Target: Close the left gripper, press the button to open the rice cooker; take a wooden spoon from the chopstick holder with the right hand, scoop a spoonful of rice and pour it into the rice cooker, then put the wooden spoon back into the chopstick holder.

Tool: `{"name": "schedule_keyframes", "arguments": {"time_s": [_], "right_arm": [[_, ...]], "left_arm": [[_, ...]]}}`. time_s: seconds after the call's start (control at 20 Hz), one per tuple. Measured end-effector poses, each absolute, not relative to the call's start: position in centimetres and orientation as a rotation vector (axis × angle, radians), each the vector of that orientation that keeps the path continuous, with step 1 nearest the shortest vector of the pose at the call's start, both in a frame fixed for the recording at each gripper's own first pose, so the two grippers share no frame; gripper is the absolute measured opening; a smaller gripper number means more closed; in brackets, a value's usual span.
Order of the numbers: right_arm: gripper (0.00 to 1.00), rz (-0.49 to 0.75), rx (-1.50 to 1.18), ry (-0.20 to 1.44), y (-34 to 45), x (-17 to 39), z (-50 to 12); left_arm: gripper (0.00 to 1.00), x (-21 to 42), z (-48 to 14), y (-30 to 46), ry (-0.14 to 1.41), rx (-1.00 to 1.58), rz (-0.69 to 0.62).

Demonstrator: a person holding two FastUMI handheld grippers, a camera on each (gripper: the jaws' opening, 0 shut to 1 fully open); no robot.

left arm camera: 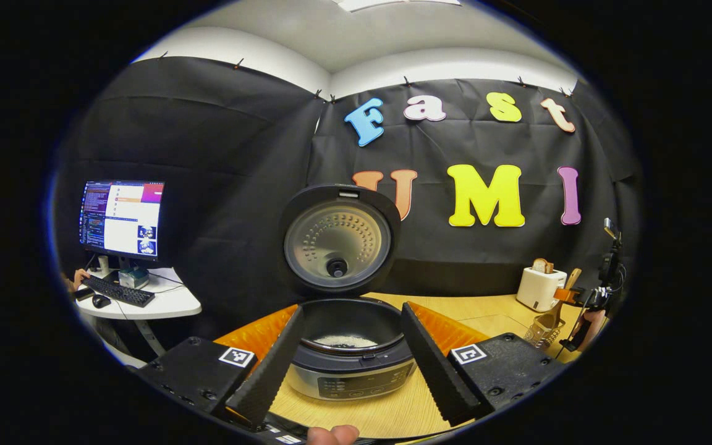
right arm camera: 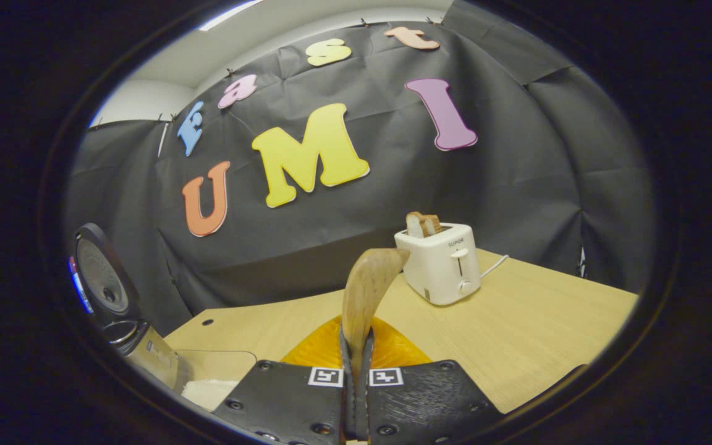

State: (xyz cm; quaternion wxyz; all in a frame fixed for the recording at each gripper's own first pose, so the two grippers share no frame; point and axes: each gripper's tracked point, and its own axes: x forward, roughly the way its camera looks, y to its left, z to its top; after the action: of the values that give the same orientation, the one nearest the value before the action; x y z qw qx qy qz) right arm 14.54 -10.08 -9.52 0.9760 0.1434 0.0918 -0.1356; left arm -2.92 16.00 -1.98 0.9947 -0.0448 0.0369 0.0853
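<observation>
wood of the wooden spoon [right arm camera: 365, 290] is light and stiff; my right gripper [right arm camera: 356, 395] pinches its handle, bowl up, above the tabletop's [right arm camera: 535, 321] near edge. left gripper [left arm camera: 350, 364] gapes wide, holding nothing, facing the open rice cooker [left arm camera: 347, 346].

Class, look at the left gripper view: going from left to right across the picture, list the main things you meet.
Computer monitor → rice cooker with its lid up → toaster → chopstick holder → the right gripper at the far right edge.
</observation>
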Motion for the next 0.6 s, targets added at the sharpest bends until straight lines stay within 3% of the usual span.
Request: {"name": "schedule_keyframes", "arguments": {"time_s": [0.6], "right_arm": [[0.11,-0.239,0.281,0.205,-10.5,13.5,-10.3]], "left_arm": [[0.99,-2.8,-1.9,15.4,0.076,-0.068,0.166]]}}
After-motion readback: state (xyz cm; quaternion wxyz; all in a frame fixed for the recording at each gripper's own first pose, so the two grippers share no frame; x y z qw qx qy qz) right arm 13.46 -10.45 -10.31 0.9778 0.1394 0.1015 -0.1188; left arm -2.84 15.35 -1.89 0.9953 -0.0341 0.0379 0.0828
